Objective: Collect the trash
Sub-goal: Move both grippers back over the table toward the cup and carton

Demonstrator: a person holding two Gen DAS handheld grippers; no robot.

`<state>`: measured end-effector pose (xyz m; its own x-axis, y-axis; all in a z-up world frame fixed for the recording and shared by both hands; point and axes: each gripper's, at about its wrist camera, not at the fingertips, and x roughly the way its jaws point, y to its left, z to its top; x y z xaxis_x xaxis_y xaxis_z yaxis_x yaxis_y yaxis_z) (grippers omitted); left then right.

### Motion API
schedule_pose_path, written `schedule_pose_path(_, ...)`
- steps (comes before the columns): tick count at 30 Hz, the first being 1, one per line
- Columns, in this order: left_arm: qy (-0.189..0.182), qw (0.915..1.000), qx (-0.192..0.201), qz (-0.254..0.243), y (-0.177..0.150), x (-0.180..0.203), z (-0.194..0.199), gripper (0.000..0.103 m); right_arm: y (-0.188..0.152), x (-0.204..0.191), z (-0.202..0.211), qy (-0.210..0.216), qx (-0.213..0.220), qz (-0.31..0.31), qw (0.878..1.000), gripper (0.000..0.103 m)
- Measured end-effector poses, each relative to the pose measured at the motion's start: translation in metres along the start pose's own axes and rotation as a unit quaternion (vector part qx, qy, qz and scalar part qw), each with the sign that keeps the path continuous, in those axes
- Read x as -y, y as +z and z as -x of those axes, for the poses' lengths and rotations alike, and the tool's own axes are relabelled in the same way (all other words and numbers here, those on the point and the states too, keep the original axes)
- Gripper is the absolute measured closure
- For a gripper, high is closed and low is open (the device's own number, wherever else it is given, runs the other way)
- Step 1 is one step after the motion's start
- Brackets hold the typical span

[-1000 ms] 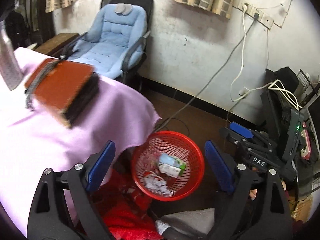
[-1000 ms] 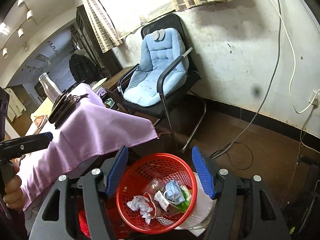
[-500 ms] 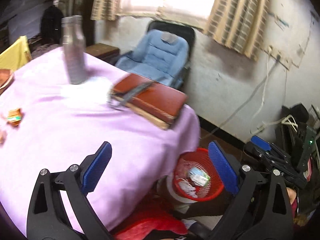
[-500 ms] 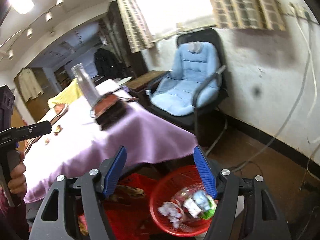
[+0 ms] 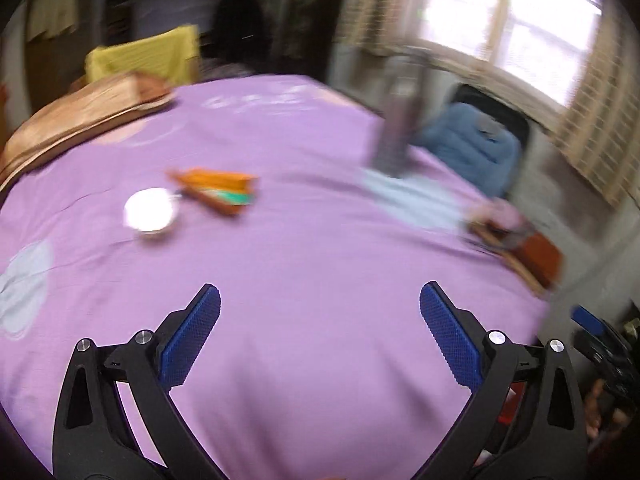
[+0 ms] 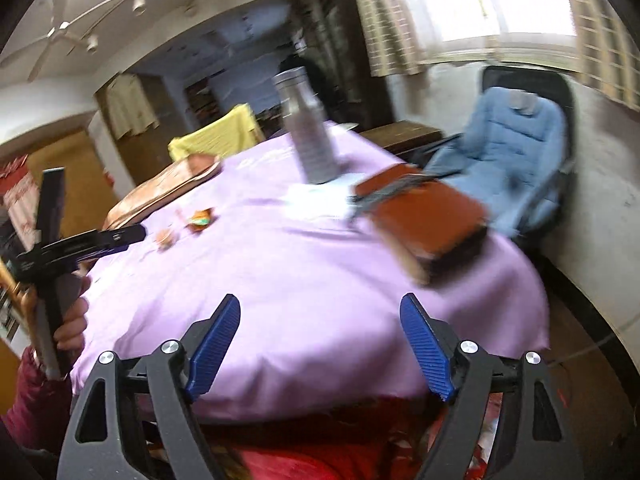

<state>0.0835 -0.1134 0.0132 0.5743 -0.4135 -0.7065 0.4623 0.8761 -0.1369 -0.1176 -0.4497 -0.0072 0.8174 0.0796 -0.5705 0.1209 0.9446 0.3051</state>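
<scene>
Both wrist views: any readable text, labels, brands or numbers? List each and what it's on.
None readable.
orange wrapper: green printed patch, too blurred to read.
purple tablecloth: faint white marks near its far edge, blurred, unreadable.
red panel with white marks at the right view's left edge: too blurred.

Left wrist view: looked forward and down along the left gripper [image 5: 320,332] from above the near part of the worktop [image 5: 320,264], close to the purple cloth, facing the window [image 5: 516,20] and the far rim.
Right wrist view: sat at the near edge of the worktop [image 6: 304,280], behind the right gripper [image 6: 320,344], lower and further back, looking across toward the chair [image 6: 516,148] and the ceiling.
Shared ground: both took in the bottle [image 5: 400,128] [image 6: 310,128], the brown book [image 5: 532,252] [image 6: 428,216], the orange wrapper [image 5: 218,190] [image 6: 201,219] and the blue chair [image 5: 476,152].
Cross-sight: the right view caught the left gripper [image 6: 120,237] from the side at its left edge.
Sharpness: both were blurred.
</scene>
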Motion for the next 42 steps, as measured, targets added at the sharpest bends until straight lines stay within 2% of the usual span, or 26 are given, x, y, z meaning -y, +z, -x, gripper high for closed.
schedule_pose_path(4,0.051,0.9967,-0.021,0.060,0.022,-0.064,-0.029,0.007,0.021,-0.034,-0.036,0.029,-0.021,0.021,0.999,0.020)
schedule_pose_path(7,0.071,0.9929,-0.040,0.087,0.033,-0.096,-0.054,0.007,0.032,-0.054,-0.058,0.041,-0.033,0.039,0.998,0.019)
schedule_pose_path(12,0.094,0.9899,-0.070,0.080,0.053,-0.118,-0.100,0.006,0.042,-0.073,-0.077,0.048,-0.043,0.053,0.997,0.018)
schedule_pose_path(18,0.132,0.9850,-0.085,0.071,0.057,-0.135,-0.137,0.006,0.052,-0.082,-0.095,0.046,-0.058,0.054,0.996,0.018)
schedule_pose_path(23,0.152,0.9801,-0.078,0.101,0.053,-0.171,-0.129,0.006,0.059,-0.097,-0.116,0.062,-0.069,0.060,0.994,0.017)
schedule_pose_path(26,0.149,0.9800,-0.071,0.112,0.052,-0.184,-0.116,0.006,0.064,-0.116,-0.137,0.083,-0.085,0.070,0.990,0.017)
schedule_pose_path(31,0.140,0.9767,-0.084,0.139,0.046,-0.200,-0.115,0.006,0.079,-0.160,-0.181,0.101,-0.109,0.113,0.982,0.017)
schedule_pose_path(33,0.150,0.9760,-0.080,0.136,0.046,-0.199,-0.116,0.006,0.085,-0.174,-0.202,0.104,-0.120,0.125,0.979,0.017)
schedule_pose_path(38,0.204,0.9717,-0.080,0.088,0.044,-0.182,-0.125,0.005,0.100,-0.196,-0.242,0.101,-0.133,0.139,0.976,0.017)
schedule_pose_path(42,0.193,0.9720,-0.078,0.109,0.042,-0.189,-0.125,0.005,0.131,-0.212,-0.280,0.090,-0.123,0.134,0.979,0.016)
